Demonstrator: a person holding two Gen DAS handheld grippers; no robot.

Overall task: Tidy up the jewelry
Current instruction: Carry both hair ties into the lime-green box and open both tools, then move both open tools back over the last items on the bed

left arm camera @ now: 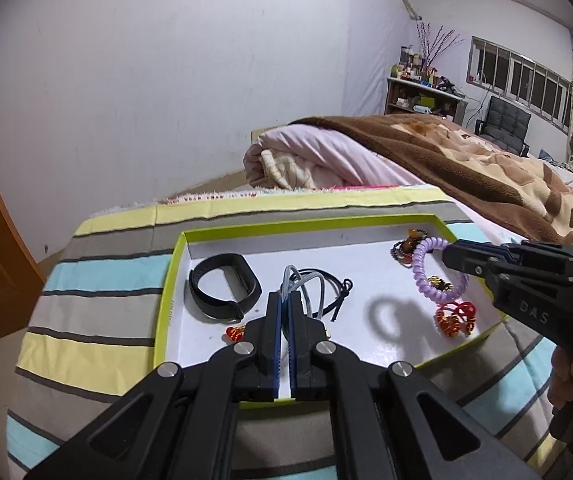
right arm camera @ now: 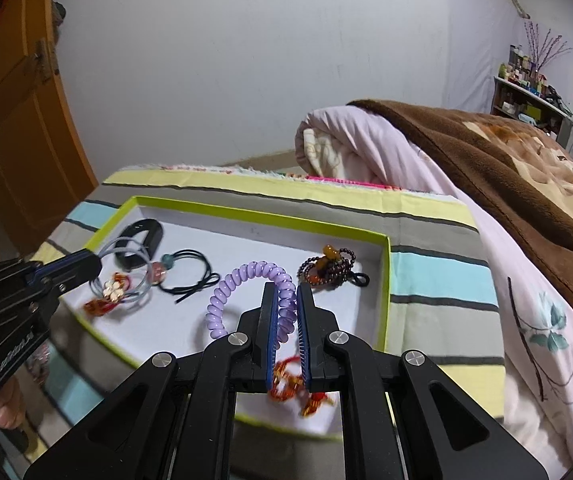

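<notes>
A shallow white tray with a lime-green rim lies on a striped cloth. My left gripper is shut on a grey-blue hair tie and holds it just above the tray. My right gripper is shut on a purple spiral hair tie, lifted over the tray. In the tray lie a black wristband, a black cord tie, a dark bead bracelet and red-gold ornaments.
The tray sits on a striped cloth over a bed. A rolled pink quilt and brown blanket lie behind and right. An orange door stands at left. A small red bead piece lies near my left fingers.
</notes>
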